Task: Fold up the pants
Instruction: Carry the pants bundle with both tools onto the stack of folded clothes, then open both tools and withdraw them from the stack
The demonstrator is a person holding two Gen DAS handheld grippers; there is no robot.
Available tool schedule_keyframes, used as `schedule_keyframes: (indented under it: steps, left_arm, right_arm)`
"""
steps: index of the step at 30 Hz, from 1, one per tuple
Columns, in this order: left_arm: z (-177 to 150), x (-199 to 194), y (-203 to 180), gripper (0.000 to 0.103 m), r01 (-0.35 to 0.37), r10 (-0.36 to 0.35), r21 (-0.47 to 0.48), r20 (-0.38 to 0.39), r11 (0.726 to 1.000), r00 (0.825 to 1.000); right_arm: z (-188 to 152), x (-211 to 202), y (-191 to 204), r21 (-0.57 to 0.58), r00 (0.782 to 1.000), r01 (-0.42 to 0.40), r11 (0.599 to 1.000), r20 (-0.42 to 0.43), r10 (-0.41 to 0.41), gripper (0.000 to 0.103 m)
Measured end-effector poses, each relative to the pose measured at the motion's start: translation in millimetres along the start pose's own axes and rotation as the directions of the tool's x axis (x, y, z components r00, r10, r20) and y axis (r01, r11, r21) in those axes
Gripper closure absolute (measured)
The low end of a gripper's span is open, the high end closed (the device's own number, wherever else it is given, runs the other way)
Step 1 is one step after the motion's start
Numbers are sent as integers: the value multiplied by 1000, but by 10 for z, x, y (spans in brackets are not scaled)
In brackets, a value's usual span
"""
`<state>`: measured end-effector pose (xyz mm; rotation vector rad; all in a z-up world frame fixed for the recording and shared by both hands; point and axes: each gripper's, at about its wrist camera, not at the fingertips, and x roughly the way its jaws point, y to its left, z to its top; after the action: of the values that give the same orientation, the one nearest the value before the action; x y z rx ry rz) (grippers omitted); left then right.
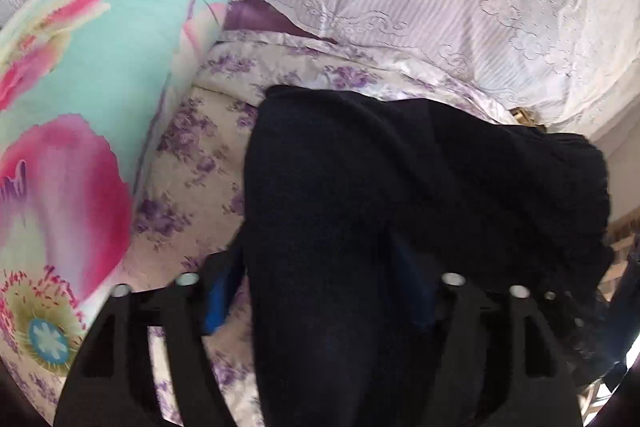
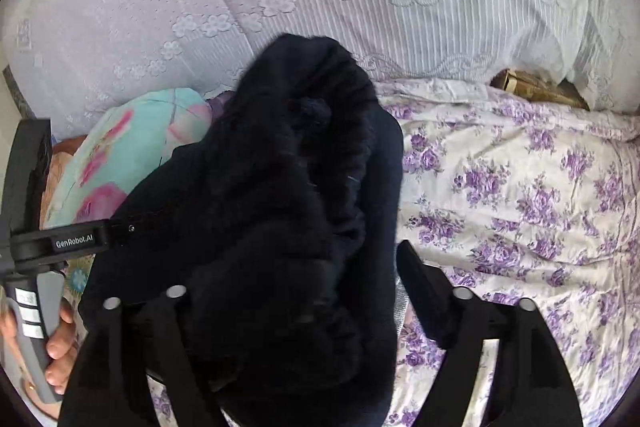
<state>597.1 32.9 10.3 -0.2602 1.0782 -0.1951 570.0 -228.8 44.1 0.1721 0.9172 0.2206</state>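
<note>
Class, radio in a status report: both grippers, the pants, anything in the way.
Left gripper open, right gripper open, dark pants bunched between both jaws. Pants on flowered bedsheet. Turquoise pillow close beside them.

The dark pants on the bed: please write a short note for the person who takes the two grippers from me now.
Left gripper: jaws wide, the dark pants lie between the fingers, pads not pressing.
Right gripper: jaws also wide, the pants bunched between its fingers, not clamped.
The pants lie in a rumpled heap on the floral bedsheet, beside the turquoise flowered pillow, in front of the lace curtain.
Done: a fold seems laid over, but how neat it is I cannot tell.
Left: probably flatten the heap, then fold again to a compact stack.
</note>
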Motion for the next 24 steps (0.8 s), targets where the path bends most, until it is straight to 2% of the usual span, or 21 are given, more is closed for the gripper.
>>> schedule_keyframes:
  steps: [1, 2, 4, 5, 7, 10, 13, 16, 21, 24]
  left_arm:
    - [-3, -1, 25, 6, -18, 18, 14, 17, 1000, 1000]
    - [-11, 1, 61, 5, 9, -9, 18, 11, 1000, 1000]
    - [35, -38, 139, 5, 53, -53, 4, -7, 999, 999]
    - [47, -79, 150, 6, 46, -46, 4, -5, 999, 999]
    - [67, -211, 143, 6, -28, 27, 20, 26, 999, 999]
    - [77, -448, 129, 7, -125, 123, 18, 85, 992, 989]
    - [28, -773, 117, 7, -196, 192, 10, 161, 981, 968]
    - [-82, -1084, 78, 7, -256, 248, 11, 210, 967, 946]
    - [-554, -1749, -63, 6, -200, 173, 65, 288, 978, 942]
    - [-994, -2080, -218, 5, -209, 153, 122, 359, 970, 921]
  right_arm:
    - [10, 16, -28, 14, 1000, -23, 1000, -21, 23, 17]
    - [17, 3, -34, 14, 999, -30, 999, -33, 30, 17]
    - [16, -81, 44, -12, 1000, -11, 1000, -26, 10, 17]
    - [9, -142, 115, -36, 1000, 11, 999, -8, -12, 17]
    - [5, -293, 256, -90, 997, 71, 993, 50, -66, 17]
    - [18, -553, 448, -125, 979, 179, 976, 125, -163, 17]
    - [36, -868, 558, -101, 954, 253, 962, 193, -231, 17]
    - [57, -1190, 566, -24, 930, 302, 953, 229, -289, 17]
    - [-154, -1855, 517, 118, 915, 276, 954, 272, -298, 16]
    - [-460, -2223, 597, 117, 896, 293, 949, 312, -315, 11]
